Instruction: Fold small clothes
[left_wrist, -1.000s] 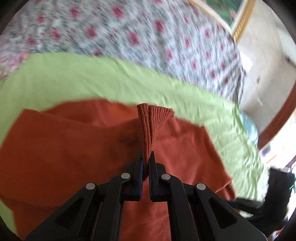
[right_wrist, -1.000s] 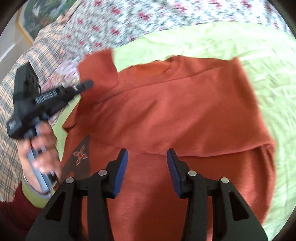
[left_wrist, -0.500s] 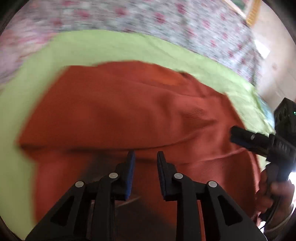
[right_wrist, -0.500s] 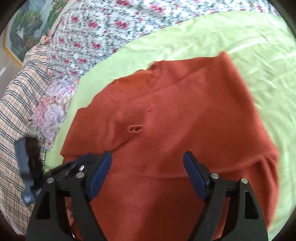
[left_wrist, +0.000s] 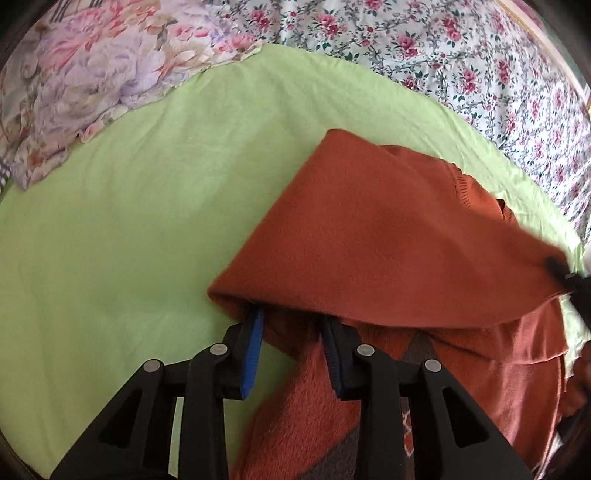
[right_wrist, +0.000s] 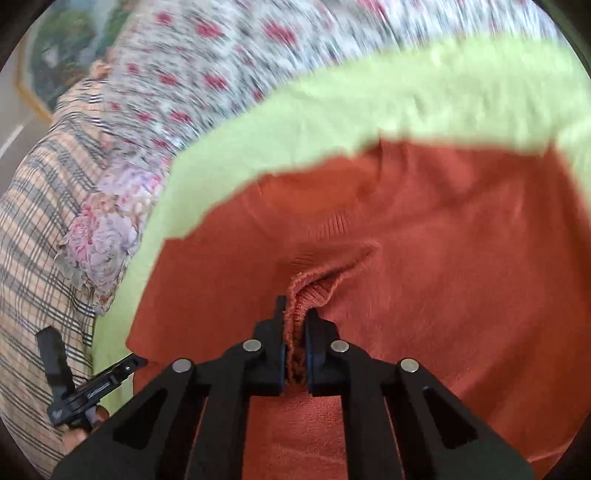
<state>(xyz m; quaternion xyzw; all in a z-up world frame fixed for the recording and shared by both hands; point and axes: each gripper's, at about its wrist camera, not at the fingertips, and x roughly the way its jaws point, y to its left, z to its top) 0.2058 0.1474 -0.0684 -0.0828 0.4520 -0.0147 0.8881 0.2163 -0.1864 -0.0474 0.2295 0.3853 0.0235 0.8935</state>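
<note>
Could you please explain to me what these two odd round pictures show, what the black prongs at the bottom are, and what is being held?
No robot is at work: a person holds a hand-held two-finger gripper in each hand, and each carries a fisheye camera looking along its fingers, hence the round, bent pictures.

The left wrist view shows the left gripper. Its blue-padded jaws have just been opening and stand apart, their tips tucked under a folded edge of the orange sweater, not pinching it.

The right wrist view shows the right gripper. Its jaws have just closed and pinch a ribbed bunch of the same sweater. The left gripper appears there at the lower left edge.

The sweater lies partly folded on a light green sheet, which is spread over flowered bedding. A checked cloth lies to the left.
</note>
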